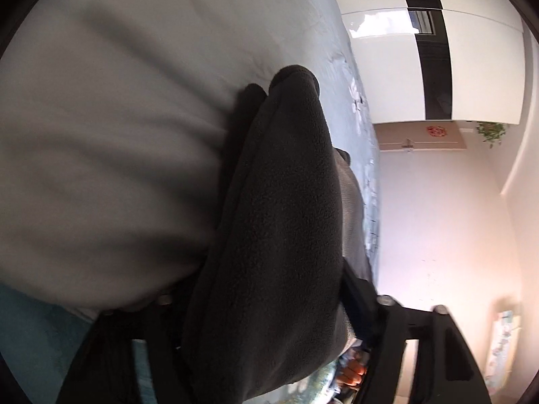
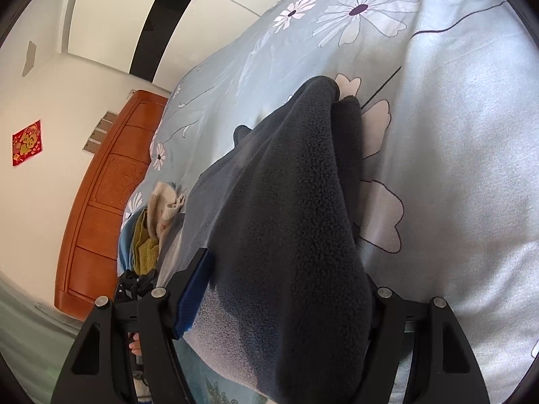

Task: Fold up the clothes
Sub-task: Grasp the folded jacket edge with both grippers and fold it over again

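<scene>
Dark fleece garment (image 2: 286, 222) fills both hand-held grippers, left (image 1: 269, 269) and right (image 2: 283, 289); their opening I cannot tell. At 9 o'clock, piled clothes (image 2: 151, 232) and wooden headboard (image 2: 101, 215).

Dark grey fleece garment (image 2: 296, 222) draped over right tool (image 2: 279, 289), floral bedsheet (image 2: 454, 128), wooden headboard (image 2: 101, 222)

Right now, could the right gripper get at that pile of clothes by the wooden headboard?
Probably not: the right gripper is shut on the dark fleece garment, and the clothes pile lies apart across the floral bedspread.
</scene>
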Available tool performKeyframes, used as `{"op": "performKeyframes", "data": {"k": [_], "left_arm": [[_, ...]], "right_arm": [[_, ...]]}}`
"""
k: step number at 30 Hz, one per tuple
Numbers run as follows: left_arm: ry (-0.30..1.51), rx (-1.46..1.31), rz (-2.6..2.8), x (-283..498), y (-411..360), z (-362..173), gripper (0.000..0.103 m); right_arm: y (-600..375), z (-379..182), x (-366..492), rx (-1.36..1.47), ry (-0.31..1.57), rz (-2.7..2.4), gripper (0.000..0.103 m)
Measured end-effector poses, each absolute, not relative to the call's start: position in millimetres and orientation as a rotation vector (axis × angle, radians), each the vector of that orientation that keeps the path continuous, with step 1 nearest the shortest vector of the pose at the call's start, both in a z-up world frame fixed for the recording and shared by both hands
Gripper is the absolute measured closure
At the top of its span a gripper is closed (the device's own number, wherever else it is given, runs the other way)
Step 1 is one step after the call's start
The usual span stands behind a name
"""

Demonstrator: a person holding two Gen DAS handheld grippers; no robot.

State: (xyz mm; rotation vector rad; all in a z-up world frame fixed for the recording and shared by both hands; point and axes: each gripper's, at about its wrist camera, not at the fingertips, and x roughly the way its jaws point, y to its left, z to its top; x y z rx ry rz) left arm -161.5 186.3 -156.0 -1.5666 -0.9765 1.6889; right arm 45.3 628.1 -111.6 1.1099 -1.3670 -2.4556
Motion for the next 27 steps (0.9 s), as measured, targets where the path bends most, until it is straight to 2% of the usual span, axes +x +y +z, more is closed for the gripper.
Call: {"op": "performKeyframes", "data": {"k": [1, 2, 4, 7, 9, 15, 22, 27], "left_arm": [[-0.964, -1.559, 1.716, -160.2, 186.7, -152.2, 0.047], [-0.951, -1.554, 1.738, -158.6, 187.5, -147.6, 0.053], [-0.924, -1.545, 1.783, -155.3, 189.1, -138.1, 0.056], [-0.905, -1.528, 1.821, -148.3, 190.6, -122.2, 0.058], [-0.915, -1.513, 1.81, -139.0, 186.7, -111.9, 0.059], [-0.725, -1.456, 1.854, -85.5, 161.4, -79.0, 0.059], [-0.695, -1.459, 1.802, -24.0, 98.2, -96.2, 0.059], [-0.694, -1.48, 1.797, -8.9, 77.8, -127.0, 0.059]], "right_arm": [[628.0, -109.2, 46.5, 1.104, -1.373, -2.462, 0.046], [628.0, -106.1, 48.0, 1.1, -1.38, -2.466, 0.05], [627.7, -99.0, 50.6, 1.101, -1.378, -2.478, 0.062], [624.9, -84.0, 53.9, 1.115, -1.336, -2.505, 0.068], [622.4, -74.2, 59.9, 1.109, -1.337, -2.505, 0.071], [597.6, -47.9, 109.7, 1.109, -1.201, -2.489, 0.071], [552.1, -64.7, 203.6, 1.107, -1.226, -2.398, 0.071], [528.0, -102.7, 249.1, 1.162, -1.216, -2.395, 0.071]]}}
